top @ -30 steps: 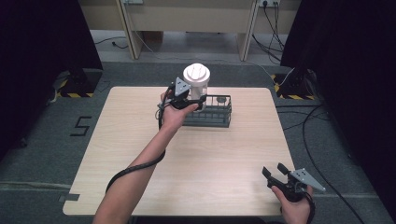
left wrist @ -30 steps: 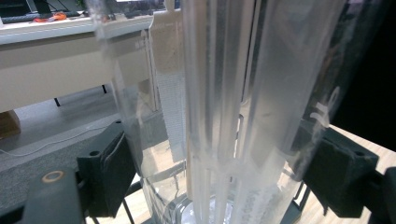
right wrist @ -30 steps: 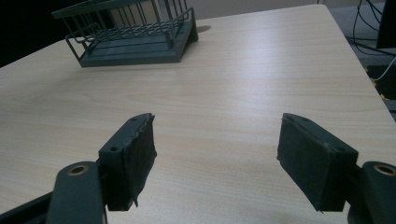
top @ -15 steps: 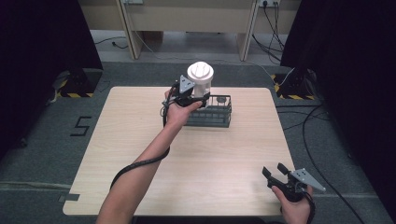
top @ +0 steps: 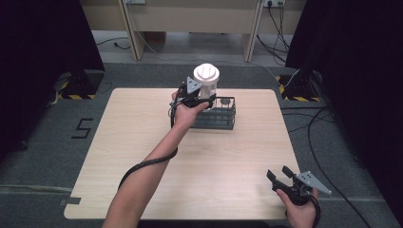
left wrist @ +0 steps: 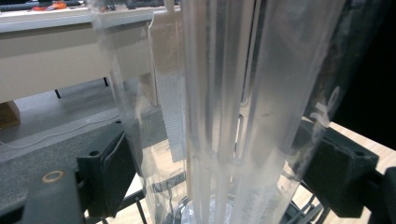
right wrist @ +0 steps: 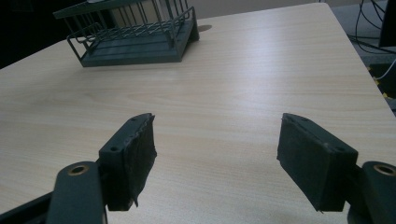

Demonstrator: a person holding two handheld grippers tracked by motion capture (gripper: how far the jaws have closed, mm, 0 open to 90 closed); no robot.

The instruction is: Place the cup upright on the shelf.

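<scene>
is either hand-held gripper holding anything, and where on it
The left hand-held gripper clamps a clear container with a white lid by its lower side walls, above the wire rack. The right hand-held gripper holds nothing.

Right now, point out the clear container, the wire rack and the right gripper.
clear container [top: 206, 78], high view, white lid
wire rack [top: 223, 118], high view, front wall
right gripper [right wrist: 215, 161], right gripper view, between open jaws

Sitting on the one bench [top: 142, 156] are one wire rack [top: 218, 116] and one clear jar [top: 206, 83]; two grippers are showing.
</scene>
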